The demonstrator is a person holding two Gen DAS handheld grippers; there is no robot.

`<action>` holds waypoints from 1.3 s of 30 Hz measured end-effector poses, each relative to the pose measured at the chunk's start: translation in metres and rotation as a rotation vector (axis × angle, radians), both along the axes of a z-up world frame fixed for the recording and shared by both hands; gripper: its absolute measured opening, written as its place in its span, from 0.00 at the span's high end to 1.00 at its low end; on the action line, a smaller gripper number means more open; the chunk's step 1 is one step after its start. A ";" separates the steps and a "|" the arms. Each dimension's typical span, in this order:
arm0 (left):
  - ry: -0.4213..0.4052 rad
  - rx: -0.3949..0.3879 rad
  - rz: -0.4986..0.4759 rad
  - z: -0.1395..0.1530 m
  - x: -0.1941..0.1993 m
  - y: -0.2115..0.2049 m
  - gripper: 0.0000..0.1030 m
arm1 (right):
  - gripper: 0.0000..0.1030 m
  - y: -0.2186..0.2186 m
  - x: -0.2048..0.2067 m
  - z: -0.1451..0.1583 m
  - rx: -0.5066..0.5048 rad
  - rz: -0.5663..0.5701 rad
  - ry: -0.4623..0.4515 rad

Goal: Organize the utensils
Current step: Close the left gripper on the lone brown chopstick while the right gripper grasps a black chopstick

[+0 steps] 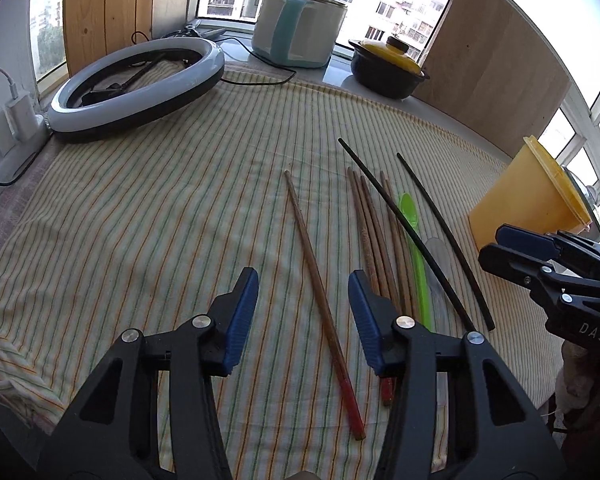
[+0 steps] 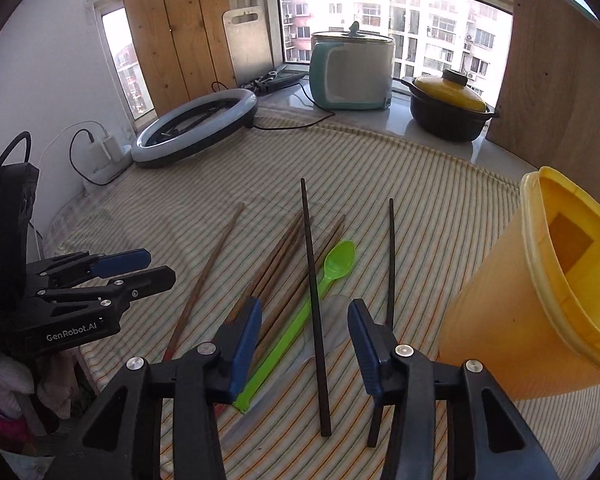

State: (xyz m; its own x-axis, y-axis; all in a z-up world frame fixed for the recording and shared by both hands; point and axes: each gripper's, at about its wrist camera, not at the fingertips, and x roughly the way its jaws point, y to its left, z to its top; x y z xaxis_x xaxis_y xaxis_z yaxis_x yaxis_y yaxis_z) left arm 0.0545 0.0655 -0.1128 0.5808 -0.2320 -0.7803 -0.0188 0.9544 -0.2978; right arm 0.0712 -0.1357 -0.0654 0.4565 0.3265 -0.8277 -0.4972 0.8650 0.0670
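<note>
- The yellow bin [image 2: 540,300] stands on the striped surface [image 1: 160,220] and, as far as its visible inside shows, holds no utensils; I judge the sorting barely begun.
- Every utensil lies loose on the cloth, left of the bin: a bundle of brown chopsticks [image 2: 284,268], one stray brown chopstick [image 1: 320,276] farthest from the bin, two black chopsticks [image 2: 314,304] nearest it, and a green spoon [image 2: 320,292] between.
- The left gripper [image 1: 303,312] hovers with jaws apart over the stray chopstick, clamping nothing.
- The right gripper [image 2: 305,344] hovers beside the bin, jaws apart around a black chopstick, not gripping.
</note>
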 end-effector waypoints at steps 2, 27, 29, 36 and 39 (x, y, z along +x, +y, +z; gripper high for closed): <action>0.017 -0.021 0.003 -0.003 0.005 0.002 0.59 | 0.61 0.005 0.010 -0.008 -0.013 0.019 0.032; 0.165 0.027 -0.078 -0.031 0.070 -0.009 0.91 | 0.78 0.046 0.099 -0.055 -0.066 -0.030 0.221; 0.165 0.011 -0.080 -0.031 0.071 -0.005 0.92 | 0.81 0.047 0.100 -0.057 -0.069 -0.033 0.224; 0.158 -0.044 -0.072 -0.034 0.071 0.002 0.93 | 0.95 0.050 0.102 -0.057 -0.087 -0.042 0.208; 0.163 -0.060 -0.070 -0.034 0.070 0.004 0.93 | 0.97 0.045 0.104 -0.057 -0.074 -0.057 0.215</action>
State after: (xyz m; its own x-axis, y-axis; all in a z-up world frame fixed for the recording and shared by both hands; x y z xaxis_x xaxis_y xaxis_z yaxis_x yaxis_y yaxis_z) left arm 0.1244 0.0699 -0.1470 0.4289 -0.3162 -0.8462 -0.0053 0.9358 -0.3524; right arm 0.1749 -0.0903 -0.1222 0.2834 0.2404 -0.9284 -0.4287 0.8977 0.1015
